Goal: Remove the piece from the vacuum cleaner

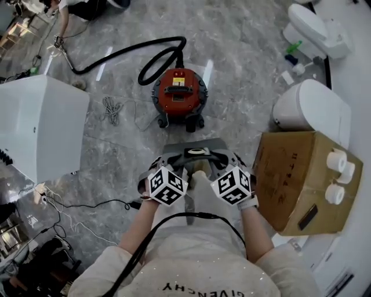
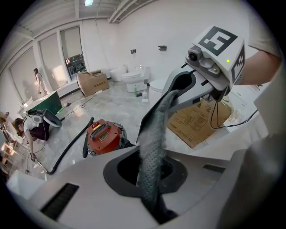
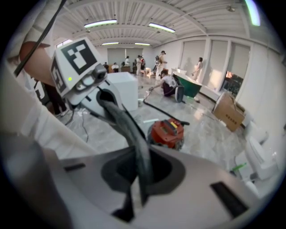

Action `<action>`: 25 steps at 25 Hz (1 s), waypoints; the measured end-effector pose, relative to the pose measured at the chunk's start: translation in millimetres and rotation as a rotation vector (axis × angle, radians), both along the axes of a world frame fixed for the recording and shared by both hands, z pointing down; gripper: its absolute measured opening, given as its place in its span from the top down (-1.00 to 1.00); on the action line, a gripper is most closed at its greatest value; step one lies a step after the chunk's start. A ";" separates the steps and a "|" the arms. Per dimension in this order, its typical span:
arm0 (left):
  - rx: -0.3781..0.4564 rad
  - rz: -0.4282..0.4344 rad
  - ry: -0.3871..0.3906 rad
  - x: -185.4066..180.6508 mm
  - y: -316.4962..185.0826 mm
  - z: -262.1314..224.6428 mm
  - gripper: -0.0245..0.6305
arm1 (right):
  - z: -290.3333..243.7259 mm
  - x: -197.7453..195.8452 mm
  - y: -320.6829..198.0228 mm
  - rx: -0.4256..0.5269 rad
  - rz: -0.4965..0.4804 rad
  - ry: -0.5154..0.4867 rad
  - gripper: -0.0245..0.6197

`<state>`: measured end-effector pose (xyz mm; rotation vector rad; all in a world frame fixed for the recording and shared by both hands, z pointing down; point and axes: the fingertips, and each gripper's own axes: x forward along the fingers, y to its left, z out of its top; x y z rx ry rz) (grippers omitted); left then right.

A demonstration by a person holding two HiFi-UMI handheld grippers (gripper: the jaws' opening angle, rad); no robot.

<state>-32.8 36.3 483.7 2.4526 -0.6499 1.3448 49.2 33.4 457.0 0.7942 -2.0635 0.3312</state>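
Observation:
The red vacuum cleaner (image 1: 178, 93) stands on the marble floor ahead of me, its black hose (image 1: 130, 53) curling off to the far left. It also shows in the left gripper view (image 2: 103, 136) and the right gripper view (image 3: 167, 132). I hold both grippers close to my chest, pointing at each other. A grey, textured flexible strip (image 2: 152, 147) hangs stretched between them. My left gripper (image 2: 154, 205) is shut on one end and my right gripper (image 3: 134, 201) on the other end of the strip (image 3: 134, 134). In the head view the marker cubes (image 1: 167, 185) hide most of it.
A cardboard box (image 1: 301, 180) with paper rolls on it sits at my right. White toilets (image 1: 313, 107) stand beyond it. A white cabinet (image 1: 40, 125) is at the left, with cables (image 1: 87, 204) on the floor. A coiled cord (image 1: 111, 109) lies beside the vacuum. A person (image 1: 72, 11) crouches far left.

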 end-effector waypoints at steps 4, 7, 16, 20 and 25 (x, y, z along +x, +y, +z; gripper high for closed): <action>-0.024 0.001 0.038 -2.6 0.9 -24.7 0.83 | -24.9 -3.5 1.6 0.007 -0.001 -0.012 0.84; -0.011 0.011 0.044 -3.4 -2.7 -42.6 0.82 | -41.5 -3.9 2.9 0.004 0.006 -0.022 0.84; 0.003 0.067 0.069 -3.3 -0.9 -89.2 0.82 | -86.1 -4.3 11.5 -0.003 0.025 -0.042 0.84; 0.005 0.091 0.073 -2.1 0.7 -107.8 0.82 | -103.7 -3.9 13.8 -0.002 0.034 -0.068 0.84; -0.004 0.104 0.082 -0.9 5.6 -129.4 0.83 | -123.5 -2.3 21.0 -0.011 0.031 -0.078 0.84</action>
